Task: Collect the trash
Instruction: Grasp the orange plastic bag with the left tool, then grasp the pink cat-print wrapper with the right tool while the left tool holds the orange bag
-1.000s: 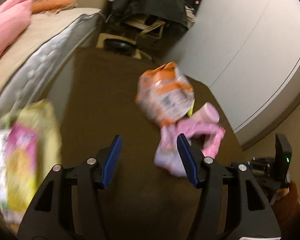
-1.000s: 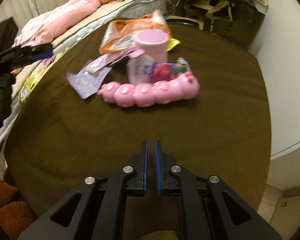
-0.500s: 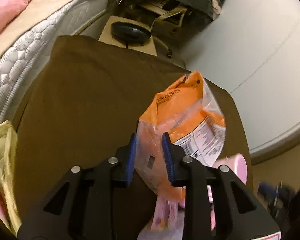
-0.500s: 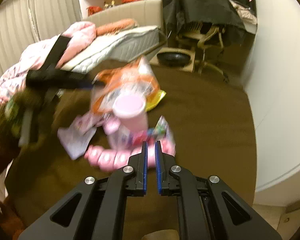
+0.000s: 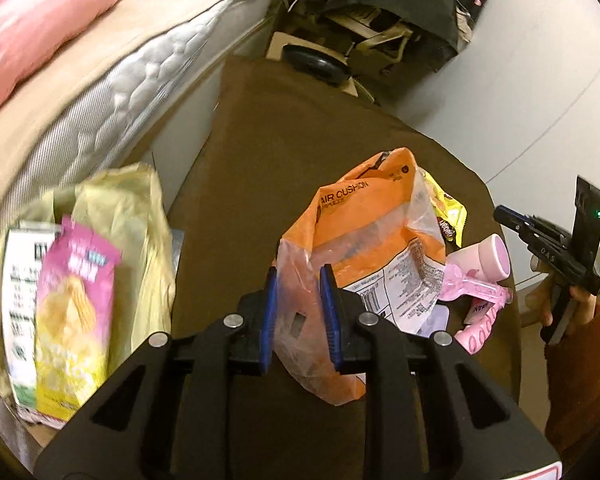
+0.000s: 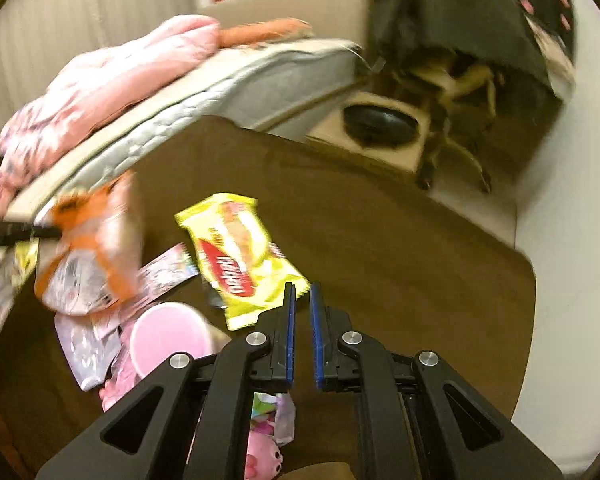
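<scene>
My left gripper (image 5: 298, 312) is shut on the lower corner of an orange and clear air cushion bag (image 5: 376, 240) and holds it lifted over the brown table (image 5: 280, 152). The bag also shows, blurred, in the right wrist view (image 6: 88, 256). My right gripper (image 6: 302, 332) is shut and empty, just right of a yellow snack wrapper (image 6: 240, 256) that lies flat on the table. A pink cup (image 6: 168, 336), pink wrappers (image 6: 84, 348) and a pink toy (image 6: 264, 460) lie below and left of it. The cup (image 5: 488, 258) shows in the left wrist view too.
A pale yellow trash bag (image 5: 112, 216) holding a pink snack pack (image 5: 74, 308) hangs at the table's left edge. A mattress (image 5: 112, 80) with pink bedding (image 5: 40, 20) borders the left. A chair with dark clothes (image 5: 380, 8) and a black round object (image 6: 380, 124) stand beyond the table.
My left gripper closed on the orange bag and lifted it leftward toward the yellow trash bag. My right gripper moved forward over the pile, uncovering the yellow wrapper.
</scene>
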{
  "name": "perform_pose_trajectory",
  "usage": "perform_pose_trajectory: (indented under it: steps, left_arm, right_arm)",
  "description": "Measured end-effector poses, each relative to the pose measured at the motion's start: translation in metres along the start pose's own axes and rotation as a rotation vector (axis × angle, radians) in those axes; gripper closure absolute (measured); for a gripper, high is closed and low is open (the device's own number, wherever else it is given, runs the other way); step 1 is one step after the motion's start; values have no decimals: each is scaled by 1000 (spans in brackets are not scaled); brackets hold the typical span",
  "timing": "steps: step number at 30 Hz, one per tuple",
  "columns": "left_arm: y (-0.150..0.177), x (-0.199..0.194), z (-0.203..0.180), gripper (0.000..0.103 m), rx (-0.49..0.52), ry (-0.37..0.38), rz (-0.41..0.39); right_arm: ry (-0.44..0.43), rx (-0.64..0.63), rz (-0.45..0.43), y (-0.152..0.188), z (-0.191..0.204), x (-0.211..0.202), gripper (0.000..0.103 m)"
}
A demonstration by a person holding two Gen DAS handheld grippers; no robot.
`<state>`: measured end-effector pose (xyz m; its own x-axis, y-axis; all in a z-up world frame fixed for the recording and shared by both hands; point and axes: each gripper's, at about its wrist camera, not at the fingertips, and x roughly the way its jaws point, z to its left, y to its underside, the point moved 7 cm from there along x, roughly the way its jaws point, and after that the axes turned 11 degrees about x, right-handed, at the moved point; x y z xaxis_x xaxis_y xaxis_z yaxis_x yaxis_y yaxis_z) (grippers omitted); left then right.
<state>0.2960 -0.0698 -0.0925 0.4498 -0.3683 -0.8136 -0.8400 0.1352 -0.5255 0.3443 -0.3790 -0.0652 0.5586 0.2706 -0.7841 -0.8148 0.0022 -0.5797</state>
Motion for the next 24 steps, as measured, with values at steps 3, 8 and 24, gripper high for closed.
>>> perform_pose_trajectory:
  steps: [3, 8, 24]
  left_arm:
    - [9, -3, 2, 83, -12, 18, -11]
    - [17, -4, -4, 83, 35, -2, -22]
    - [46, -40, 2, 83, 20, -16, -66]
  right_arm:
    - [-47, 4, -13, 24, 8, -19, 94]
    - [-42, 49, 16, 70, 22, -32, 94]
    - [25, -71, 223, 160, 120, -20, 94]
